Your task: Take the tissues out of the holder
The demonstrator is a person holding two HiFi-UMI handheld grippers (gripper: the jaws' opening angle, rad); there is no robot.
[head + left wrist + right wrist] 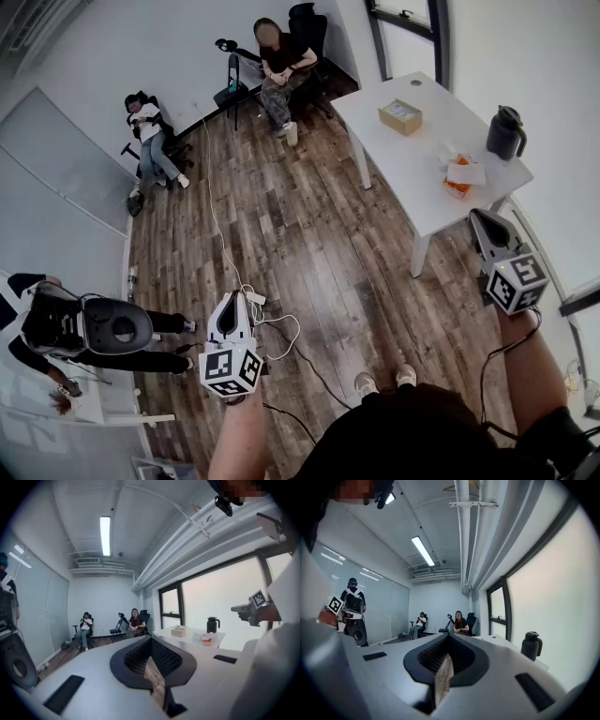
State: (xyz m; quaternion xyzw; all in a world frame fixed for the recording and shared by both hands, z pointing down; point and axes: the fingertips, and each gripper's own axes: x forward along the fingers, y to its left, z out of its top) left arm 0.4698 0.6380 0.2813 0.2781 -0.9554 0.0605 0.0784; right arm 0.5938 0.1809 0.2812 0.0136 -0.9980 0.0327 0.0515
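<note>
While I stand on the wood floor (281, 234) a little way off from the white table (412, 159), neither tool has anything in it: my left gripper (151, 640) has its jaws brought together at the tips with only floor showing past them, and my right gripper (449, 641) is closed tight and empty too. I hold the right gripper up near the table's near corner and the left one low in front of me, well apart from the table. I take the small orange holder (457, 186) close to the near edge to be the task's thing, with white tissue (466, 172) bunched on top of it. A tan box (400, 116) farther along the table might be a tissue box as well, but it is too small for me to tell. A black jug (506, 132) stands near the orange holder, toward the window. I judge that the tissue will be very light, soft and easy to tear, and that it will crumple rather than resist, so I would spread the right jaws and pinch the loose bunch that stands proud, well above the holder's mouth. The holder looks light enough to lift along with the sheet, so my left gripper may have to steady it by its side while I draw upward slowly.
</note>
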